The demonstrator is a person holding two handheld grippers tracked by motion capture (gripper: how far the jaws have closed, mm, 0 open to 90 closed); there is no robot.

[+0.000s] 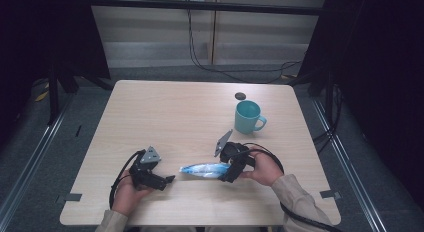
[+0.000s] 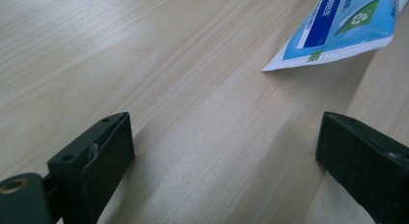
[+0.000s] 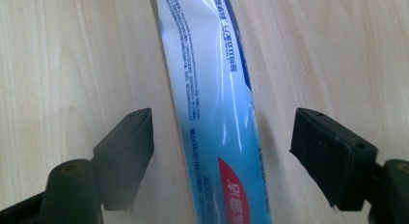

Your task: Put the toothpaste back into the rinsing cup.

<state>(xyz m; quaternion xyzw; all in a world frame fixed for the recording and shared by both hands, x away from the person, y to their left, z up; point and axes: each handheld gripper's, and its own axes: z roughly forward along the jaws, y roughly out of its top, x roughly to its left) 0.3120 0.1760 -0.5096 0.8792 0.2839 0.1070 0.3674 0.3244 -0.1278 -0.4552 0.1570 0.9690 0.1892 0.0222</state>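
A blue and white toothpaste tube (image 1: 204, 169) lies flat on the wooden table (image 1: 165, 117), near its front edge. My right gripper (image 1: 229, 173) is at the tube's right end, and in the right gripper view the tube (image 3: 217, 108) runs between the two wide-apart jaws without touching either pad. My left gripper (image 1: 169, 180) rests on the table left of the tube, its jaws open and bare. The left gripper view shows the tube's flat crimped end (image 2: 337, 31) ahead of my left gripper (image 2: 224, 154), off to the right.
A teal mug (image 1: 248, 117) stands upright at the back right of the table, with a small dark round object (image 1: 240, 96) just behind it. Cables trail from both grippers toward the front edge.
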